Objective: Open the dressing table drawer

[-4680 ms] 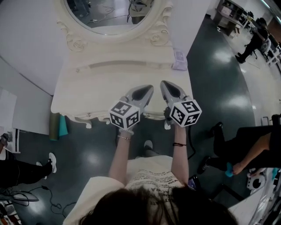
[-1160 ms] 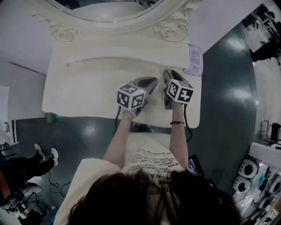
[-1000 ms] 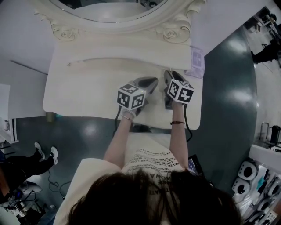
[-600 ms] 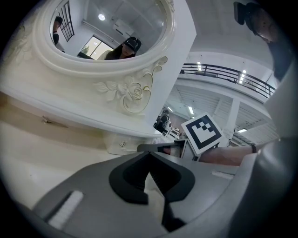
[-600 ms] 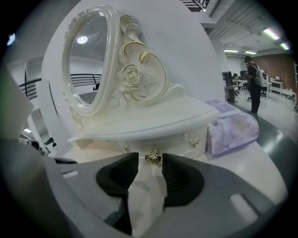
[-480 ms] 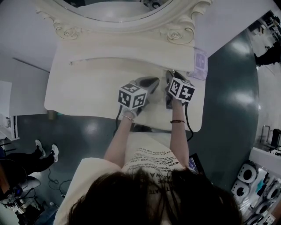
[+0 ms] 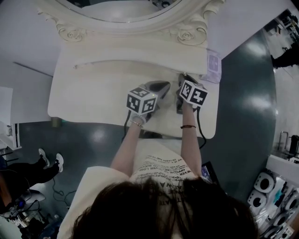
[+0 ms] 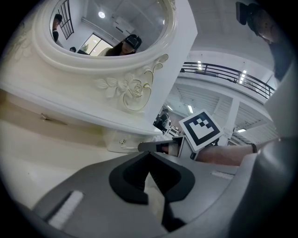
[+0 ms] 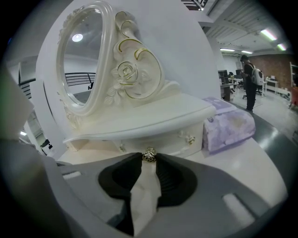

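Note:
The cream dressing table (image 7: pixel 93 93) has small drawers under its mirror shelf. One small drawer (image 9: pixel 174 139) carries a gold rose knob (image 9: pixel 149 156). My right gripper (image 9: pixel 149 160) has its tips on either side of that knob; its jaws have just been closing and now pinch it. In the head view the right gripper (image 7: pixel 181 79) reaches to the back right of the table top. My left gripper (image 7: pixel 163 86) hovers just left of it over the table top. The left gripper (image 8: pixel 149 160) has its tips together with nothing between them.
A purple tissue box (image 9: pixel 228 128) stands on the table right of the drawer, also seen as the tissue box (image 7: pixel 213 65) at the back right corner. The oval mirror (image 7: pixel 121 7) in its carved frame rises behind. People stand on the dark floor (image 7: pixel 243 107).
Since the oldest frame both grippers have gone from the table's front edge to its back right. In the last second the right gripper tilted slightly; the left stayed still.

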`<state>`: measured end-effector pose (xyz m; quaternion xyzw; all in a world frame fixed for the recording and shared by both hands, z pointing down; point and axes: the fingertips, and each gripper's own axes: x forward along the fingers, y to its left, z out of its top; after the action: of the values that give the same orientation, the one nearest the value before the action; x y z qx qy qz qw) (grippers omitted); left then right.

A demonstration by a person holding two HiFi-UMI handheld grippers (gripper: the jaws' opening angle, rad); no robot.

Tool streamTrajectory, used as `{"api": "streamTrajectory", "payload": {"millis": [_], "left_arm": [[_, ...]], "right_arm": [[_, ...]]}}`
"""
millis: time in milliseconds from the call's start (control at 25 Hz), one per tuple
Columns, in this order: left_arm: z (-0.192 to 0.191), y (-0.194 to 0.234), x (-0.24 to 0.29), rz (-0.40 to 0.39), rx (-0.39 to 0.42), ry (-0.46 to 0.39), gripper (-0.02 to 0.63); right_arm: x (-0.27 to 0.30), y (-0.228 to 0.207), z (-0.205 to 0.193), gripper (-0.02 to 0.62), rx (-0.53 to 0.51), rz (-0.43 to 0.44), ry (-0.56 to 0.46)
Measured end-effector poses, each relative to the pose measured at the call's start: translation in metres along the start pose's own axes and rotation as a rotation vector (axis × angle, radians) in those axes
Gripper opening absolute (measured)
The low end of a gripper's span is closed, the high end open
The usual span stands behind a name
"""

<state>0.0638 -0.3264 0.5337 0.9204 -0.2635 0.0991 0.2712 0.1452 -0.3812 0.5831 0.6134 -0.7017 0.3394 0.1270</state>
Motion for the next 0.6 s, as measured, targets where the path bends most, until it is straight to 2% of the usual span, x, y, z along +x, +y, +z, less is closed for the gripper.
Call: {"api": "streamTrajectory", "payload": {"millis": [600], "left_arm": [[-0.0001,-0.0005,-0.0031,-0.004,0.003,0.003,-0.002]], "right_arm": [[-0.0023,0.0007,-0.0003,0.101,0.001,-0.006,0.003]]}}
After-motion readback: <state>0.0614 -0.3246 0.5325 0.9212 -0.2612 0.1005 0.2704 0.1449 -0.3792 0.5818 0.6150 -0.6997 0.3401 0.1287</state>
